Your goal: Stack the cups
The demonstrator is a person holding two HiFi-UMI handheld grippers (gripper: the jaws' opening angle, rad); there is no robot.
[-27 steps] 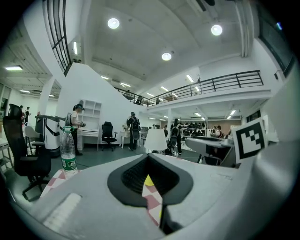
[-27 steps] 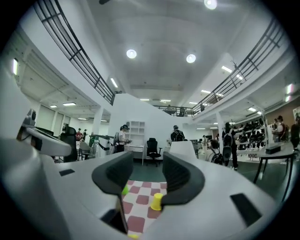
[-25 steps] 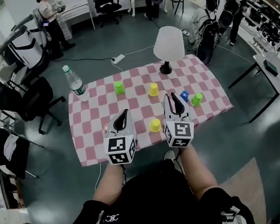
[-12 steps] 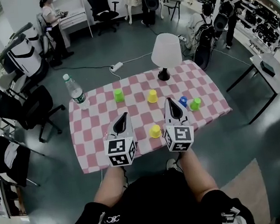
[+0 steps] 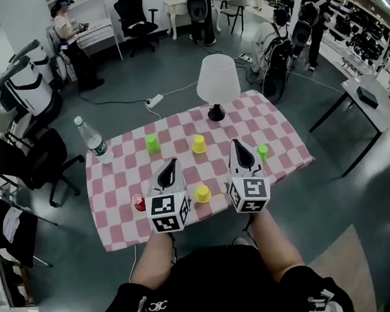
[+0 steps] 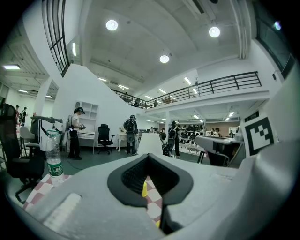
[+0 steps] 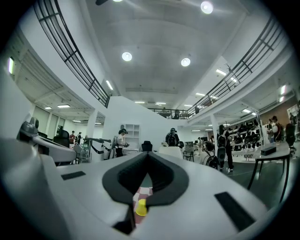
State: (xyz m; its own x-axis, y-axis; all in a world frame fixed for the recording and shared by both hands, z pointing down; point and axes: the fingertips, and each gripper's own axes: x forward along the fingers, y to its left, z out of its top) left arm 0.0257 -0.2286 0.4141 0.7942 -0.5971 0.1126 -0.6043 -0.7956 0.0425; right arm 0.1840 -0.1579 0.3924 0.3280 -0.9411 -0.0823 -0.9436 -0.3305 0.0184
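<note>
1. Head view: a counter [image 5: 117,226] under a pink-and-white checked cloth [image 5: 177,122] stands on a dull grey-green floor [image 5: 337,192]. It is in a wide hall with office chairs and people along the top of the frame.
   - On the cloth are a clear plastic bottle [image 5: 91,138] at upper left and a lamp [image 5: 217,79] with a white cone shade at the top edge.
   - A green cup [image 5: 152,143] and a yellow cup [image 5: 198,144] sit mid-cloth.
   - A near yellow cup [image 5: 202,194] sits between the grippers.
   - A right green cup [image 5: 262,151] is just right of the right gripper [image 5: 238,143].
   - A small red round thing [image 5: 139,203] lies left of the left gripper [image 5: 173,164].
   - The cups stand apart, none stacked.
2. Left gripper view: the pale, smooth jaws are closed, holding nothing. Their ribbed black pads frame a diamond gap showing cloth and yellow slivers. The bottle is at left, a railed balcony [image 6: 211,86] at upper right, and round ceiling lights above.
3. Right gripper view: the jaws are pressed together and empty. A yellow cup shows through the gap, low in the frame, with curved railings overhead.
</note>
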